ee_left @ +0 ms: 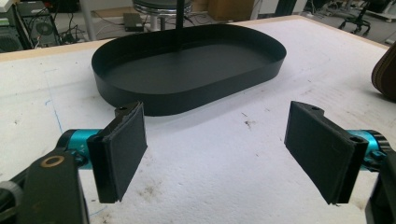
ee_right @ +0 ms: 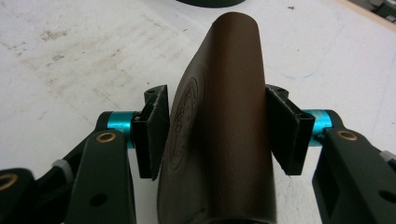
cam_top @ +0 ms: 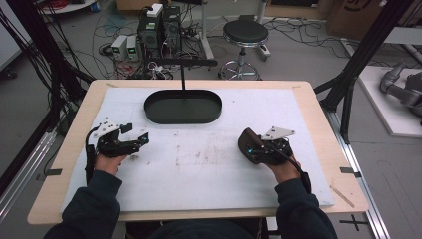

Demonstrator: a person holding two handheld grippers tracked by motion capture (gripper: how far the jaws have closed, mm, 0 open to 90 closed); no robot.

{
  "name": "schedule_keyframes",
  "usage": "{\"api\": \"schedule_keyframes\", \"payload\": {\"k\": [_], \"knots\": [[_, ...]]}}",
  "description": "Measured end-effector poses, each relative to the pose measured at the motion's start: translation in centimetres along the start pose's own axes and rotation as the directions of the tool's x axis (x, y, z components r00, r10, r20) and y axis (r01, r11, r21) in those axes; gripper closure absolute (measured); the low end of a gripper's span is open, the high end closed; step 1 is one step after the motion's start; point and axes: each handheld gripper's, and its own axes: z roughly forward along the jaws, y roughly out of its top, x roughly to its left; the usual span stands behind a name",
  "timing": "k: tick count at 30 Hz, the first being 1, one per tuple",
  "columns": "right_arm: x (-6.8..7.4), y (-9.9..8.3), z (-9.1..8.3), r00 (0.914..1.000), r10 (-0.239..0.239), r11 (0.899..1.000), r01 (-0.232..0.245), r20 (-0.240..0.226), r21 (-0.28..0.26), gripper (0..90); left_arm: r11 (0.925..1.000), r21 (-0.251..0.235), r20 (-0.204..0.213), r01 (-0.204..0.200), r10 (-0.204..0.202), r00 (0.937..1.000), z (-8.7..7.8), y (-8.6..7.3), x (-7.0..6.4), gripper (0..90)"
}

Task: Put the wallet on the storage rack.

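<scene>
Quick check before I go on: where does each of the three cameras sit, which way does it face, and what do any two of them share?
High view: above the person's side, looking forward and down on the white table; both forearms, left tongs and right tongs show.
Left gripper view: rides on the left tongs, jaws wide apart, facing the black tray.
Right gripper view: rides on the right tongs, looking along jaws closed on a brown case.
Shared: high and left gripper views both show the tray.

Brown leather case [ee_right: 219,126], embossed round mark, clamped between right tool [ee_right: 217,123] pads
</scene>
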Motion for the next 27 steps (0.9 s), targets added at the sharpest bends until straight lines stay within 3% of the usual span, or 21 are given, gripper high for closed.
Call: {"api": "schedule_keyframes", "payload": {"k": [7,8,9,14,17,22,26,27], "knots": [[-0.2,-0.4,0.7,0.9964,0.044,0.999,-0.043,-0.072,0.023,46.6,1.0000,0.001,0.007,0.000,0.000,1.0000,0.0,0.0,0.0,20.7],[-0.1,-0.4,0.9,0.9960,0.040,0.999,-0.037,-0.080,0.032,49.2,1.0000,-0.001,0.008,0.001,-0.001,1.0000,0.0,0.0,0.0,20.7],[0.1,-0.3,1.1,0.9955,0.021,0.999,-0.017,-0.093,0.040,57.9,1.0000,-0.002,0.010,0.002,-0.002,0.9999,0.0,0.0,-0.1,20.7],[0.2,0.2,1.0,0.9953,0.013,1.000,-0.011,-0.096,0.028,63.6,0.9999,-0.010,0.019,-0.005,0.006,0.9998,0.0,0.0,-0.1,20.1],[-0.1,1.1,0.7,0.9936,0.039,0.999,-0.043,-0.106,-0.032,64.1,0.9998,-0.018,0.024,-0.012,0.012,0.9996,0.0,0.0,-0.2,20.0],[-0.3,2.5,1.1,0.9899,0.059,0.995,-0.068,-0.129,-0.069,64.2,0.9992,-0.030,0.026,-0.025,0.026,0.9993,-0.2,0.1,-0.3,20.0],[-0.6,4.4,2.3,0.9808,0.080,0.991,-0.097,-0.178,-0.089,64.2,0.9985,-0.040,0.024,-0.036,0.037,0.9990,-0.3,0.2,-0.3,20.0],[-0.7,5.7,3.2,0.9780,0.079,0.991,-0.098,-0.193,-0.093,64.2,0.9984,-0.042,0.022,-0.038,0.039,0.9990,-0.4,0.2,-0.3,20.0]]}}
